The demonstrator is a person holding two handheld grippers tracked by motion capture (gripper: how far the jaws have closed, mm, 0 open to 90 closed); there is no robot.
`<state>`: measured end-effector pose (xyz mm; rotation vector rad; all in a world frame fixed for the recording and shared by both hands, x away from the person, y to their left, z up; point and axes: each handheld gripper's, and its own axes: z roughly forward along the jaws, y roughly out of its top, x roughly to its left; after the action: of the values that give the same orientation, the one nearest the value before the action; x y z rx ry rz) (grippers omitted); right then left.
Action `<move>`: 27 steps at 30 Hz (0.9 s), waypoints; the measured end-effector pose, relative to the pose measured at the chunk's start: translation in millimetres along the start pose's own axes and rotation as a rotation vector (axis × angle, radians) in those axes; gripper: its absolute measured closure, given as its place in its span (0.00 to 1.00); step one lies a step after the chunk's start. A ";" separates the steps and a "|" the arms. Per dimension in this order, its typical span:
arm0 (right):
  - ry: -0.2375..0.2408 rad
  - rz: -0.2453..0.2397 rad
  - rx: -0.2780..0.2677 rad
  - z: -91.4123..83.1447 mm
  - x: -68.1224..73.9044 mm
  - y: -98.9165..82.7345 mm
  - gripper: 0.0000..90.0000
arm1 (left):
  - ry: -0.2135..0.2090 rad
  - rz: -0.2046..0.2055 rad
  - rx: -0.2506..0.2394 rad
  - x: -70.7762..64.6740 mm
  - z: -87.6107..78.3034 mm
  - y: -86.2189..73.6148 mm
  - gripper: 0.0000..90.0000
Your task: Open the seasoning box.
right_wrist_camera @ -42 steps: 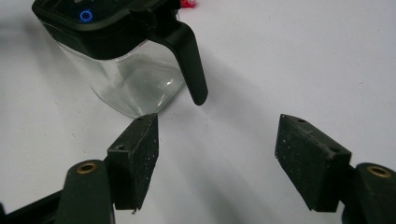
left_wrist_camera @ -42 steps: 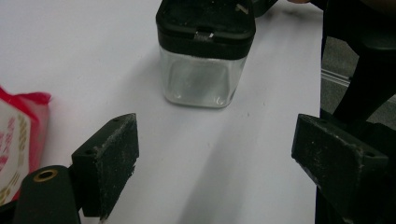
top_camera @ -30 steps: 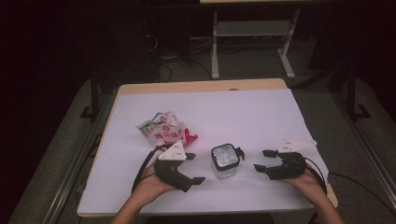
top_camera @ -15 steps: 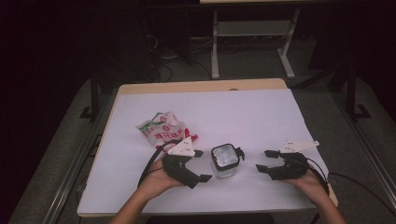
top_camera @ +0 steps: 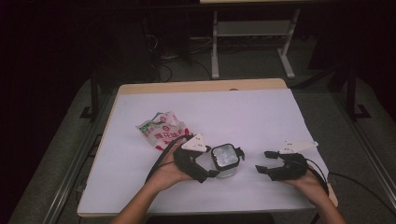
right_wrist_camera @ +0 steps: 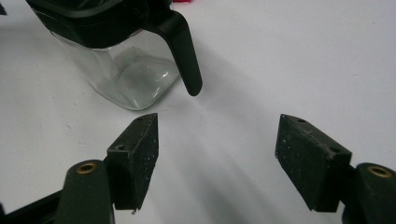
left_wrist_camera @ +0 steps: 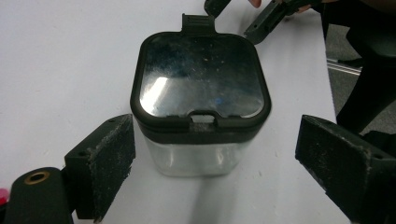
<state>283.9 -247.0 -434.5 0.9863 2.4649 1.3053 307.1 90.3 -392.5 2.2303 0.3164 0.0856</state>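
While the left gripper (top_camera: 219, 163) sets its spread fingers (left_wrist_camera: 100, 161) around the lidded jar (top_camera: 225, 161) near the surface (top_camera: 243, 112) centre, nothing is clamped. Right gripper (top_camera: 265, 168): fingers apart, empty, right of jar. Risk: an off-centre squeeze could tip or slide the jar.

White-topped table (top_camera: 243, 107): clear jar (top_camera: 225, 161) with black lid, red-green printed bag (top_camera: 161, 130) just left.

High view looks down from afar; both close tongs views share the jar (left_wrist_camera: 201, 107).
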 end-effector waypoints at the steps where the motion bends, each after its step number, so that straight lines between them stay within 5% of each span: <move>1: 0.001 0.003 0.002 -0.2 0.0 0.1 0.33 | -0.001 -0.003 0.004 0.7 1.5 0.4 0.13; 27: 0.016 -0.008 0.015 4.4 0.7 -1.5 0.33 | -0.020 -0.022 0.026 6.4 23.2 -2.7 0.18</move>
<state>284.6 -244.2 -438.1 0.9716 2.4912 1.2991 316.7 76.0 -409.5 2.2518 0.3331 0.0476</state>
